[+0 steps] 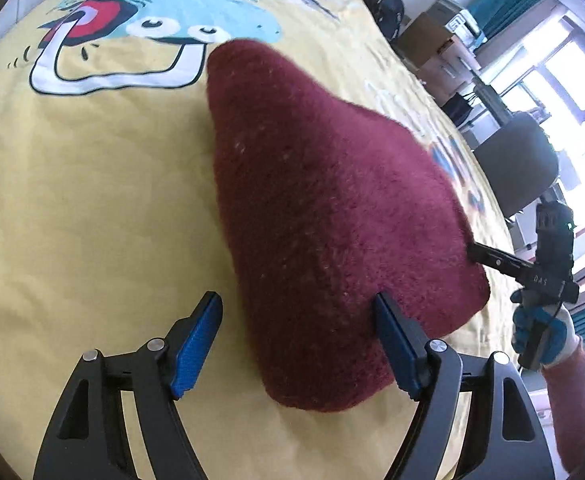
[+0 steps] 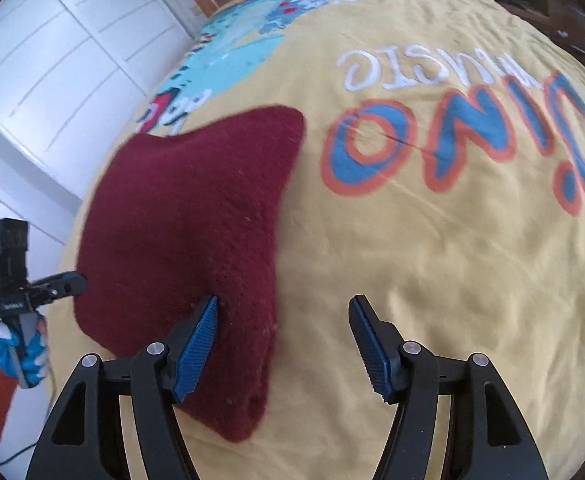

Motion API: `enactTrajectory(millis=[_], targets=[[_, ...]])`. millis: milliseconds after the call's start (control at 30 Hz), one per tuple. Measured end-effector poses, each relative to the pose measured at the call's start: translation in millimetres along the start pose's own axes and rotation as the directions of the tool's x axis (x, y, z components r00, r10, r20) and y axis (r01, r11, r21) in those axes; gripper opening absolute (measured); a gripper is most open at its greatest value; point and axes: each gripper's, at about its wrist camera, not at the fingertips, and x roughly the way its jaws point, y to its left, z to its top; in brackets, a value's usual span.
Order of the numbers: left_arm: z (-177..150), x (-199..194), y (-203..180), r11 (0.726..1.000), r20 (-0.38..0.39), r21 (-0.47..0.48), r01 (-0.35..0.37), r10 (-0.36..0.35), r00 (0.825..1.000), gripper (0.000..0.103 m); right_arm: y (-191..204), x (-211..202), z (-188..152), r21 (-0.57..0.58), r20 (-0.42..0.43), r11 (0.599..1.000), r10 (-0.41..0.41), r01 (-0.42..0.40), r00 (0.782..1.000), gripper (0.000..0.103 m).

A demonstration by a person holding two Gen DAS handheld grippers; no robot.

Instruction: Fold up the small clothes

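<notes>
A dark red knitted garment [image 1: 324,216] lies folded flat on the yellow printed bedspread [image 1: 92,208]. My left gripper [image 1: 298,340] is open, low over the garment's near left edge, with its right finger [image 1: 392,344] on the knit. The garment also shows in the right wrist view [image 2: 188,224]. My right gripper [image 2: 284,344] is open over its near right edge, with the left finger [image 2: 196,344] on the knit. Each view shows the other gripper at the garment's far side, the right one [image 1: 472,252] and the left one [image 2: 74,284].
The bedspread [image 2: 432,260] carries a cartoon dinosaur print [image 1: 196,12] and large lettering [image 2: 452,140]. Boxes, a dark bag [image 1: 386,4] and a chair [image 1: 520,160] stand past the right bed edge. White cupboard doors [image 2: 52,48] stand beyond the left edge.
</notes>
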Motion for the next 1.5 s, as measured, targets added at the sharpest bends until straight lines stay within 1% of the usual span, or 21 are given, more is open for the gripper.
enactTrajectory(millis=[100, 200, 233, 333, 367, 467, 533, 633, 767, 833, 900, 933, 967, 1000, 1133, 1200, 1267, 1333, 1367, 1433, 1500], targets=[[-2, 0, -5, 0.999, 0.013, 0.004, -0.044, 0.044, 0.999, 0.074, -3, 1, -9, 0.041, 0.003, 0.999, -0.021, 0.021, 1.000, 0.067], [2, 6, -25, 0.996, 0.029, 0.018, -0.091, 0.091, 0.995, 0.074, -1, -6, -14, 0.047, 0.012, 0.998, -0.053, 0.052, 0.999, 0.067], [9, 13, -38, 0.994, 0.042, 0.016, -0.104, 0.103, 0.994, 0.074, 0, -9, -16, 0.053, 0.015, 0.996, -0.071, 0.070, 0.997, 0.067], [-9, -8, -47, 0.989, 0.092, 0.014, -0.149, 0.147, 0.985, 0.074, 7, -16, -20, 0.052, 0.023, 0.992, -0.117, 0.116, 0.993, 0.067], [-13, -7, -51, 0.986, 0.103, 0.017, -0.167, 0.164, 0.981, 0.074, 8, -18, -20, 0.052, 0.027, 0.991, -0.124, 0.123, 0.992, 0.067], [-27, -17, -66, 0.972, 0.152, 0.022, -0.236, 0.230, 0.961, 0.074, 15, -34, -31, 0.064, 0.053, 0.988, -0.147, 0.144, 0.988, 0.067], [-34, -22, -77, 0.965, 0.177, 0.011, -0.262, 0.256, 0.950, 0.074, 21, -44, -38, 0.067, 0.070, 0.985, -0.166, 0.161, 0.984, 0.067], [-55, -37, -90, 0.947, 0.222, -0.016, -0.321, 0.317, 0.922, 0.074, 36, -63, -55, 0.062, 0.099, 0.981, -0.189, 0.183, 0.977, 0.067], [-80, -54, -98, 0.922, 0.258, -0.056, -0.383, 0.384, 0.887, 0.075, 56, -85, -80, 0.050, 0.133, 0.976, -0.216, 0.211, 0.967, 0.069], [-95, -61, -103, 0.915, 0.265, -0.067, -0.397, 0.400, 0.878, 0.075, 67, -98, -96, 0.050, 0.155, 0.972, -0.234, 0.229, 0.960, 0.069], [-109, -67, -108, 0.905, 0.277, -0.062, -0.421, 0.421, 0.864, 0.075, 74, -108, -108, 0.052, 0.167, 0.970, -0.242, 0.237, 0.956, 0.069], [-113, -71, -110, 0.901, 0.282, -0.060, -0.429, 0.428, 0.859, 0.078, 79, -114, -116, 0.051, 0.176, 0.968, -0.252, 0.247, 0.952, 0.069], [-121, -75, -113, 0.898, 0.292, -0.059, -0.436, 0.433, 0.853, 0.087, 82, -118, -121, 0.049, 0.182, 0.966, -0.260, 0.256, 0.948, 0.069], [-127, -79, -116, 0.898, 0.302, -0.062, -0.436, 0.433, 0.849, 0.090, 86, -122, -127, 0.046, 0.188, 0.963, -0.269, 0.265, 0.945, 0.069], [-150, -92, -126, 0.893, 0.332, -0.055, -0.447, 0.438, 0.835, 0.092, 101, -140, -154, 0.039, 0.212, 0.957, -0.289, 0.288, 0.933, 0.073], [-158, -96, -130, 0.889, 0.342, -0.049, -0.455, 0.443, 0.829, 0.095, 106, -145, -165, 0.039, 0.224, 0.955, -0.296, 0.295, 0.928, 0.075], [-166, -102, -134, 0.884, 0.359, -0.042, -0.466, 0.448, 0.818, 0.099, 111, -150, -175, 0.039, 0.235, 0.951, -0.306, 0.306, 0.923, 0.077], [-173, -105, -139, 0.882, 0.371, -0.036, -0.469, 0.448, 0.814, 0.101, 116, -157, -185, 0.038, 0.246, 0.948, -0.316, 0.316, 0.917, 0.078], [-176, -107, -141, 0.879, 0.379, -0.032, -0.476, 0.452, 0.808, 0.102, 119, -159, -190, 0.038, 0.251, 0.946, -0.322, 0.323, 0.913, 0.078], [-181, -109, -146, 0.875, 0.390, -0.018, -0.483, 0.451, 0.803, 0.102, 123, -166, -199, 0.042, 0.260, 0.941, -0.334, 0.335, 0.906, 0.079], [-187, -111, -149, 0.878, 0.399, -0.014, -0.478, 0.443, 0.803, 0.102, 126, -173, -206, 0.046, 0.270, 0.938, -0.344, 0.344, 0.900, 0.079]])
